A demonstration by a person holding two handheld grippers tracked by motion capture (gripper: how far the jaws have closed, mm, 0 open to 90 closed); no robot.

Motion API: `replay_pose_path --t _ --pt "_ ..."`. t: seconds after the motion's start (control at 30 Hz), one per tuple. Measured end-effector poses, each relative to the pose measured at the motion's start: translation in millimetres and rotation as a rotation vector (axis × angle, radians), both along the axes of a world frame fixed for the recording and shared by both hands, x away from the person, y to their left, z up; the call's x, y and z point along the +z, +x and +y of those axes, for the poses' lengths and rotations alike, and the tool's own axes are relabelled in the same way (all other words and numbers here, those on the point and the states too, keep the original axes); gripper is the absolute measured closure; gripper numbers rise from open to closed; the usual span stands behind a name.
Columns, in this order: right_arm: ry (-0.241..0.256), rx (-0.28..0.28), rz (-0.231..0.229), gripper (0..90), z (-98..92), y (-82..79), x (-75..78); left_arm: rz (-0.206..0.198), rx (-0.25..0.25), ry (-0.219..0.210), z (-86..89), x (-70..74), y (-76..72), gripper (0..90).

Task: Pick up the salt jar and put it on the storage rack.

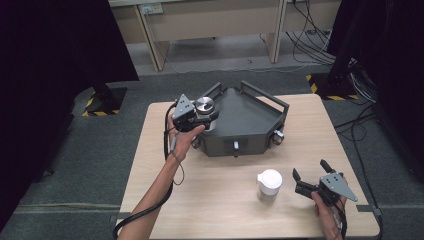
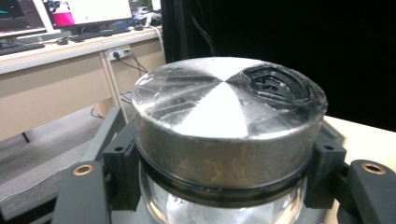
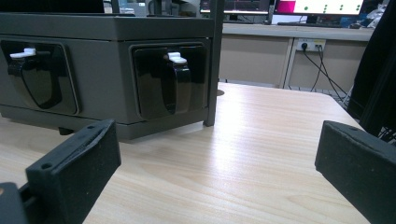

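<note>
Two grippers, one grey tray

The grey tray (image 1: pixel 245 122) sits toward the far side of the wooden table (image 1: pixel 165 180), with rails along its far edges. At the tray's left corner stands a jar with a metal lid (image 1: pixel 204 105). The left gripper (image 1: pixel 207 118) is at that same corner, its jaws set around the jar just below the lid, the left hand (image 1: pixel 181 139) holding it. A white-lidded cup (image 1: pixel 269 183) stands in front of the tray, nearer the person. Right of the cup, well clear of the tray, the right gripper (image 1: pixel 310 169) rests in the right hand (image 1: pixel 325 210), jaws spread apart with nothing between them
</note>
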State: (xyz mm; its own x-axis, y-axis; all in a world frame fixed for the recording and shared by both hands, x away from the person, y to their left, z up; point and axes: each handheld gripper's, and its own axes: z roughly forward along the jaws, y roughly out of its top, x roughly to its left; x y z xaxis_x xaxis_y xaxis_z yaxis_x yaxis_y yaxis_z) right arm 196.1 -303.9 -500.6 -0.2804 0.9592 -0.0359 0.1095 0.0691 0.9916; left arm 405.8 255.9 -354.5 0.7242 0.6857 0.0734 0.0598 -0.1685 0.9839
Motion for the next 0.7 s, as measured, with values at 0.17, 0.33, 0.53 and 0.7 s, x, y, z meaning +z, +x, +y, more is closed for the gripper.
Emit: replay_pose_path --t 0.17,0.33,0.53,0.7 --pt "-0.001 0.0 0.0 0.2 -0.2 0.1 0.0 0.007 0.037 -0.005 0.3 -5.0 8.8 30.7" --pt "0.0 0.002 0.0 0.2 -0.3 0.1 0.0 0.018 0.064 -0.032 3.0 -12.7 16.6 30.6" --pt "0.001 0.0 0.001 0.2 -0.2 0.2 -0.1 0.031 0.089 -0.037 2.5 -17.6 22.5 30.6" --pt "0.001 0.0 0.002 0.2 -0.2 0.3 -0.1 0.035 0.1 -0.04 0.3 -23.3 25.9 30.6"
